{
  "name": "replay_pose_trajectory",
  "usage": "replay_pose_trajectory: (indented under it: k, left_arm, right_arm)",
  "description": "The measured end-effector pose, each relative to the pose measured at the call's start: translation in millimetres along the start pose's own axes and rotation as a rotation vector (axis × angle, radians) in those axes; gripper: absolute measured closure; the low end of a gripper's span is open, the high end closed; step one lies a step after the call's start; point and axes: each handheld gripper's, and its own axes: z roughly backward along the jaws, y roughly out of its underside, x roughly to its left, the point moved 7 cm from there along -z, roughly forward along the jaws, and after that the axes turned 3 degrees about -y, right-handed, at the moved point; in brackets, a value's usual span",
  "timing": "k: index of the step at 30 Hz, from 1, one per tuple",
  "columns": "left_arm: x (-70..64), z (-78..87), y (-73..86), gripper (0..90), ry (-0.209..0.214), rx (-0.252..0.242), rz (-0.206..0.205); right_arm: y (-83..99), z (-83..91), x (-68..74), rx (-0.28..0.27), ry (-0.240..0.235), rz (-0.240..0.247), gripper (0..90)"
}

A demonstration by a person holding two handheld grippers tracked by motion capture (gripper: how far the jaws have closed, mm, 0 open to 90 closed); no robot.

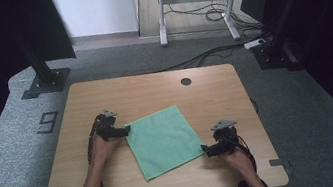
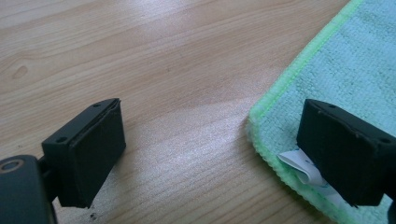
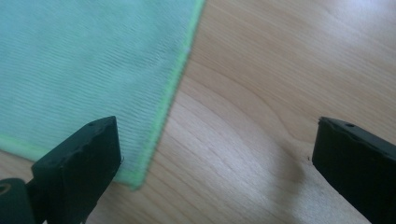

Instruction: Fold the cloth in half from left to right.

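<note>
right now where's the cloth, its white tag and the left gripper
cloth point(image 1: 164, 139), high view, middle of the green fabric
white tag point(image 2: 301, 169), left gripper view, folded loop at the cloth's corner
left gripper point(image 1: 126, 129), high view, between its open jaw tips

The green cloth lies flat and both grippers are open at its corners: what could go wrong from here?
1. The left gripper has one jaw over the green cloth and one over bare table; closing could pinch just the white label or thin hem, which may slip out.
2. The right gripper straddles the cloth's corner near its edge; it could shut beside the hem and miss.
</note>
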Motion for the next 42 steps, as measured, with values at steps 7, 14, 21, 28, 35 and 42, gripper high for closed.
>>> replay_pose_trajectory:
  k: [7,14,21,28,35,42]
  left_arm:
    - [-0.5,0.3,0.0,9.2,0.003,-0.005,-0.002]
    - [1.5,3.6,-1.8,18.6,0.023,-0.008,0.013]
    - [5.6,3.8,-1.4,22.1,0.010,-0.011,0.003]
    - [2.9,4.5,0.1,28.0,0.022,-0.040,-0.019]
    - [-0.1,6.3,0.8,37.1,0.038,-0.048,-0.035]
    - [-1.9,7.1,1.2,41.6,0.041,-0.053,-0.039]
  right_arm:
    - [-12.1,2.4,18.1,-0.019,-0.062,0.030,3.5]
    - [-21.3,-3.4,38.9,-0.011,-0.103,0.073,5.4]
    - [-28.2,-10.6,56.5,-0.003,-0.141,0.106,6.6]
    - [-34.9,-21.6,81.0,0.002,-0.209,0.141,9.6]
    - [-41.0,-31.2,110.0,0.001,-0.295,0.173,12.0]
    - [-49.8,-36.1,140.3,-0.004,-0.361,0.207,14.3]
